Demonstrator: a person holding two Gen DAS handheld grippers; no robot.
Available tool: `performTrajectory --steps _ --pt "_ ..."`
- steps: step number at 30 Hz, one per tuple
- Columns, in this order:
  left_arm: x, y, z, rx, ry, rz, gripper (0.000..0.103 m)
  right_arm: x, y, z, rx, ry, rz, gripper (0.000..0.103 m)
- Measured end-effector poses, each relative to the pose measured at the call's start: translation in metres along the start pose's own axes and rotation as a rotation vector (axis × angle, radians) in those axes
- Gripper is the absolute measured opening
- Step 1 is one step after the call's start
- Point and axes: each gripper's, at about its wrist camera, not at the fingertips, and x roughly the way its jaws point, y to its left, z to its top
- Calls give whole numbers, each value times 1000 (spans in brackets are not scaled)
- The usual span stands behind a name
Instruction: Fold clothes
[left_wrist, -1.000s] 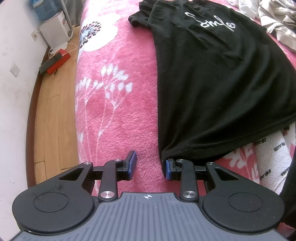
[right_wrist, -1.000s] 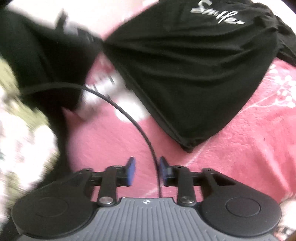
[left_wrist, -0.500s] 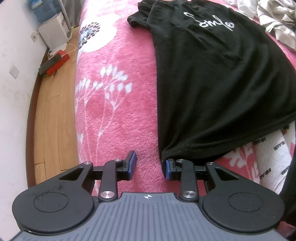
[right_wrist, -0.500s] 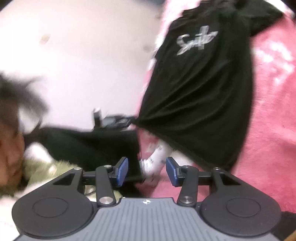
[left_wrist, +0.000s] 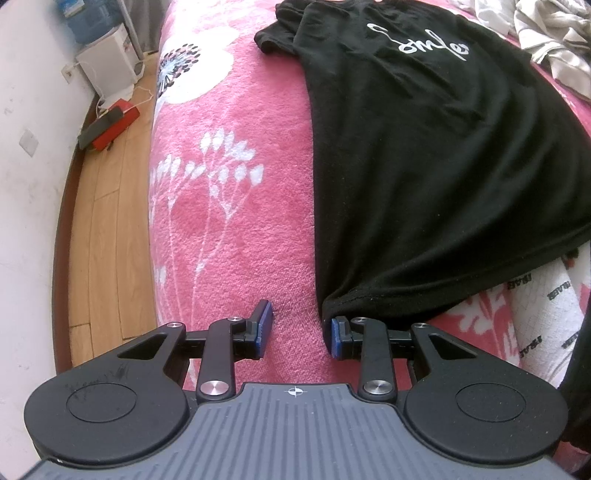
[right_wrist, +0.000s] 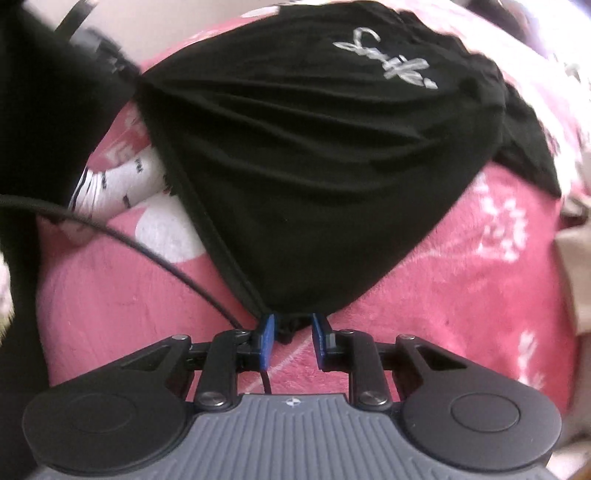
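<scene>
A pink floral blanket (left_wrist: 236, 229) covers the bed, and on it lies a black T-shirt (left_wrist: 424, 155) spread flat, white script on its chest at the far end. Pale crumpled clothes (left_wrist: 546, 40) sit beyond the shirt's far corner. The left gripper (left_wrist: 299, 330) hovers at the shirt's near hem corner, jaws apart, one pad touching the edge. The right gripper (right_wrist: 290, 339) is closing around the shirt's other hem corner, fabric between its pads (right_wrist: 266, 341), a black cable (right_wrist: 155, 247) trailing beside the shirt.
</scene>
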Motion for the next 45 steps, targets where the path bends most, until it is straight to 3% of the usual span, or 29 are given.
performTrajectory --steps 5,12,19,21,26,29,32,38,45 --pt "0 1 0 -6 0 0 32 9 19 -6 -171 39 -48 25" --pt "1 1 1 -4 2 3 32 20 27 -10 -257 40 -76 24" --pt "1 0 0 -4 -4 4 31 27 37 -14 -312 70 -124 6" --pt "0 0 -1 -6 -11 3 29 17 32 -9 -248 43 -125 5" --pt "-18 2 4 -67 -65 -44 3 -37 -12 9 142 -135 -68 4" --pt "-35 5 15 -105 -116 -79 1 -71 -44 16 389 -269 -49 4" --pt "-49 10 27 -148 -160 -118 1 -91 -65 22 549 -359 -89 4" --pt "-71 20 39 -221 -222 -172 0 -109 -75 21 646 -427 -108 4" --pt "-74 23 53 -223 -245 -167 0 -109 -79 31 660 -432 -132 4"
